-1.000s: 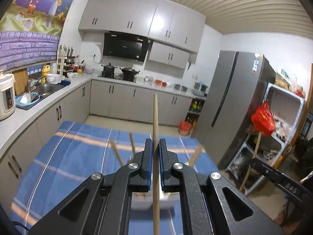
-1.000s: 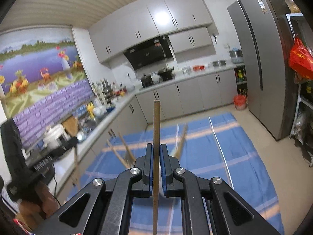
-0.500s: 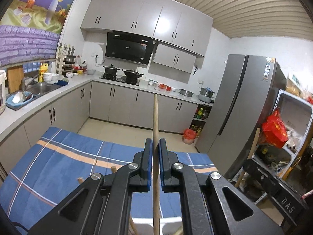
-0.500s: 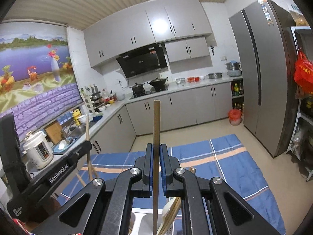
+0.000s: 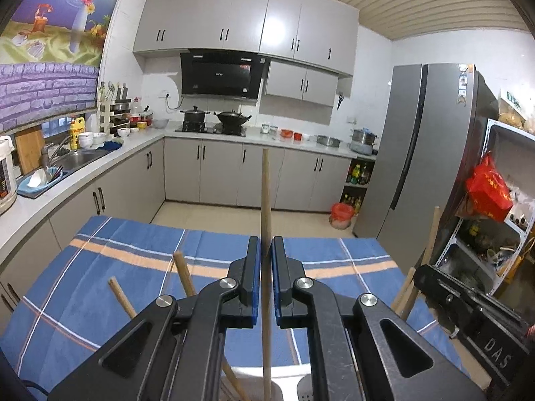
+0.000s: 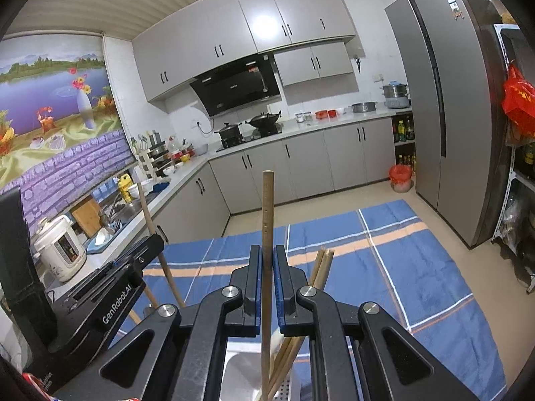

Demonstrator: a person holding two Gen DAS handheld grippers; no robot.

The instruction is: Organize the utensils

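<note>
Gripping round wooden sticks upright: left fingers (image 5: 265,250), right fingers (image 6: 266,257), closed tight.

Holder (image 6: 240,367) on table (image 6: 418,267), counter (image 6: 100,260) left

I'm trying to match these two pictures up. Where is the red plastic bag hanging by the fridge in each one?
Left wrist view: the red plastic bag hangs at the right edge, about mid-height, on the shelf unit right of the fridge.
Right wrist view: the bag shows at the far right edge, in the upper half, partly cut off.
Shared landmark: the black range hood above the stove.
</note>
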